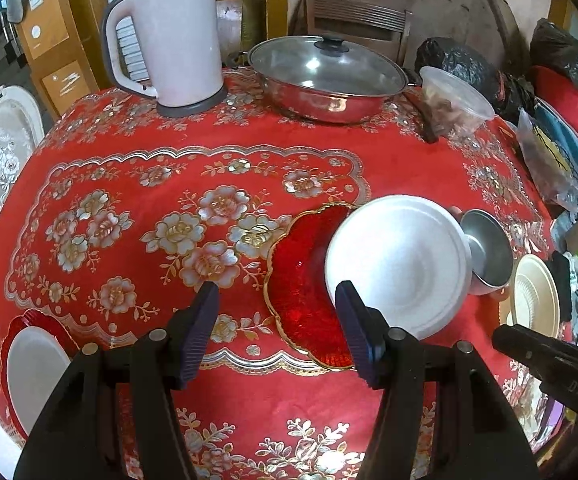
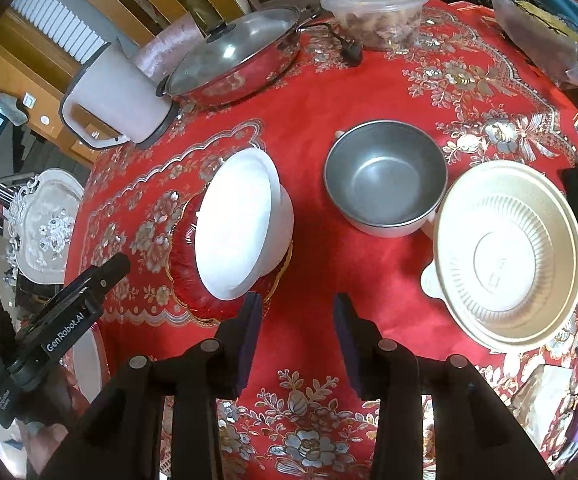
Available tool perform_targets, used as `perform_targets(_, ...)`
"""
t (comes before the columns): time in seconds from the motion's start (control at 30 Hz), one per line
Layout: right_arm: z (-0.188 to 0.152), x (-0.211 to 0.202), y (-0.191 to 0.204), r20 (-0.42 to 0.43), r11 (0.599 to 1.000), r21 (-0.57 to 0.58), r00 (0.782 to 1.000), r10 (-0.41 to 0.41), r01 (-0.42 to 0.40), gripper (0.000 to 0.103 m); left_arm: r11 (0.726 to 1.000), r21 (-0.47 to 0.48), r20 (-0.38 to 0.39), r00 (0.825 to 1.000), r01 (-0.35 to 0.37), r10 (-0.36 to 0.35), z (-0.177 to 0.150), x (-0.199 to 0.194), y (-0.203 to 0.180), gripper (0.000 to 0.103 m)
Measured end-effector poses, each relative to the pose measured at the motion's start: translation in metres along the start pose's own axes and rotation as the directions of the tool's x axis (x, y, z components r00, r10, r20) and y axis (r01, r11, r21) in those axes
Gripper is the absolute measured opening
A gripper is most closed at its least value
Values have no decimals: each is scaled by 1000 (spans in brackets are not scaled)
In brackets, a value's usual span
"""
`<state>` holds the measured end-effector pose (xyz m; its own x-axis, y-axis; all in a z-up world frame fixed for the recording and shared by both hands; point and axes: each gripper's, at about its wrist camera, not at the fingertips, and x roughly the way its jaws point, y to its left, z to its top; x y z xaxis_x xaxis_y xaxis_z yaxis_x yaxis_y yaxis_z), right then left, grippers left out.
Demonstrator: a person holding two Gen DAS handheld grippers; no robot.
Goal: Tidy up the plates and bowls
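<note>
white bowl [image 2: 241, 224] is sitting tilted on the red glass plate [image 2: 193, 280] at left centre, apparently mis-stacked. steel bowl [image 2: 385, 184] and cream bowl [image 2: 509, 256] are waiting at right. left gripper [image 1: 277, 328] and right gripper [image 2: 295, 340] are both hanging spread, pinching nothing.

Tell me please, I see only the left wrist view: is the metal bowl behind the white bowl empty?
Observer: Yes. In the right wrist view the metal bowl stands upright and nothing lies in it.
Operator: Of the right gripper I see only a tip. Does it hold something?
Observer: No. The right gripper has its jaws open, with nothing between them.
Operator: Is the cream bowl empty too?
Observer: Yes. The cream bowl shows its whole ribbed inside, bare.
</note>
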<state>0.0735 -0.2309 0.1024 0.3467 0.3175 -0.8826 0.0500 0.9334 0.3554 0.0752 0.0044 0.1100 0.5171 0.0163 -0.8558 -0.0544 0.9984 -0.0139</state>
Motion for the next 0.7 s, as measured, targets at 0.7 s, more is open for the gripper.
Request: perform_targets(0.7, -19, -45, -56, 45, 994, 83, 996, -78, 74, 44, 998, 63, 66, 998, 11, -15, -3, -22, -19, 59)
